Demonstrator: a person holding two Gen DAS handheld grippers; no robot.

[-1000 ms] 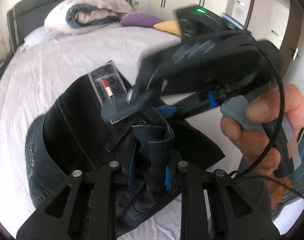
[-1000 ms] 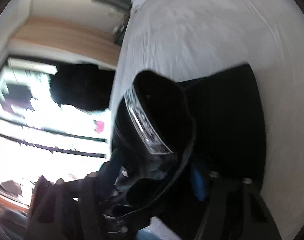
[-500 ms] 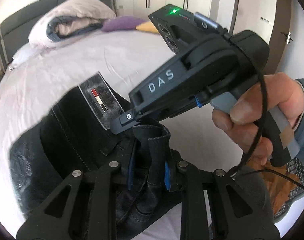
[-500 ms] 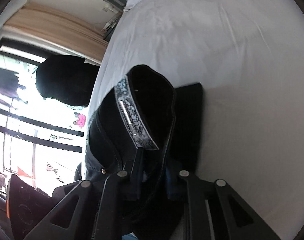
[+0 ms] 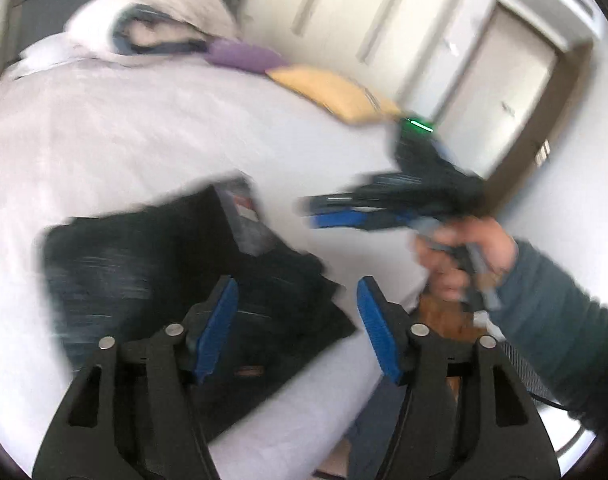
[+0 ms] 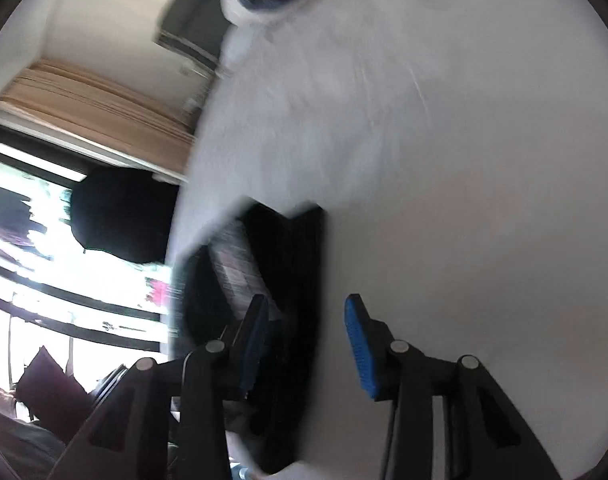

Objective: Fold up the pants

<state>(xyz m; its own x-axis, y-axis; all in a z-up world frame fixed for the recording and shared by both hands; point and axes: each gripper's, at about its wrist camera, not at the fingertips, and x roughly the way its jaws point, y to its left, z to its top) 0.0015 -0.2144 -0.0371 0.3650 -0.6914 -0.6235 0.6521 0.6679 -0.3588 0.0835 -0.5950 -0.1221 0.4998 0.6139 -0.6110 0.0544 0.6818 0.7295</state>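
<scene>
Both tongs, the left gripper point(image 5: 295, 330) and the right gripper point(image 6: 306, 346), were wide and held nothing, so they should lift straight off the folded pants point(image 5: 151, 264) without bumping them.

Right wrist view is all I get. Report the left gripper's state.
Observer: The left gripper is open, with nothing between its blue pads. The black pants lie on the bed just ahead of it.
Operator: Now tell me where my right gripper sits relative to the pants.
Observer: In the left wrist view the right gripper hangs in the air to the right of the pants, apart from the fabric, held by a hand.
Operator: List what lies at the head of the bed.
Observer: Beside the rolled duvet there are a purple pillow and a yellow pillow.
</scene>
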